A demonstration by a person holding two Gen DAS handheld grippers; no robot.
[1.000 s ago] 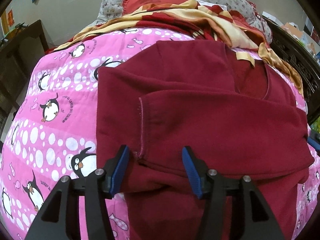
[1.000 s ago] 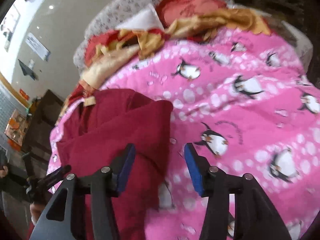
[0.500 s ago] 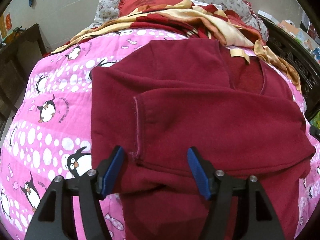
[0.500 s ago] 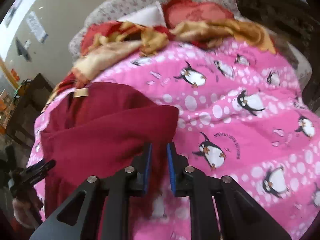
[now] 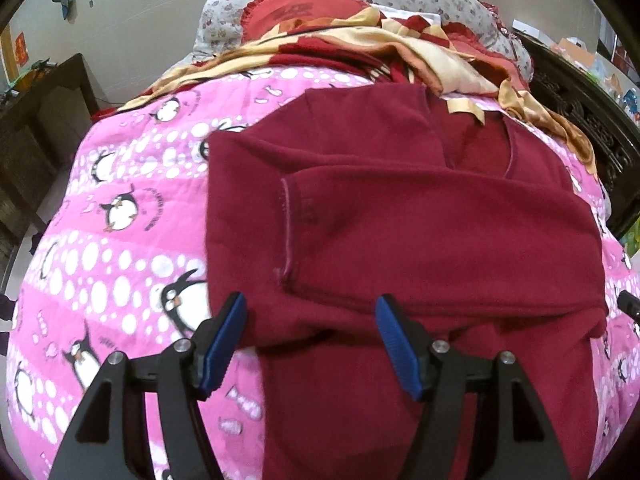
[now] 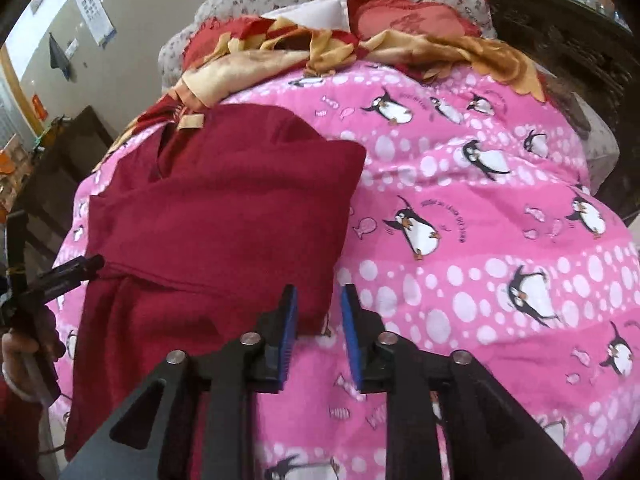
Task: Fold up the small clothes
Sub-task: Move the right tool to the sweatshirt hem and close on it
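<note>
- Pink penguin quilt (image 5: 120, 264) is a soft, domed surface; maroon sweater (image 5: 400, 240) lies at its centre, both sleeves folded across the chest, hem hanging toward 6 o'clock. Risk: a pull on the hem drags the whole stack and undoes the sleeve folds.
- Rumpled yellow-red blanket (image 5: 400, 48) sits at 12 o'clock, touching the collar area. Risk: folding the hem up that way lands it on the blanket, uneven fold.
- Left gripper (image 5: 312, 332) is open, straddling the lower sleeve edge at 6 o'clock, pads clear. Risk: closing here pinches several layers.
- Right gripper (image 6: 318, 320) jaws are opening, narrow gap, nothing clamped; sweater's right edge (image 6: 336, 240) just at 11 o'clock. Risk: misses the edge, grabs quilt.
</note>
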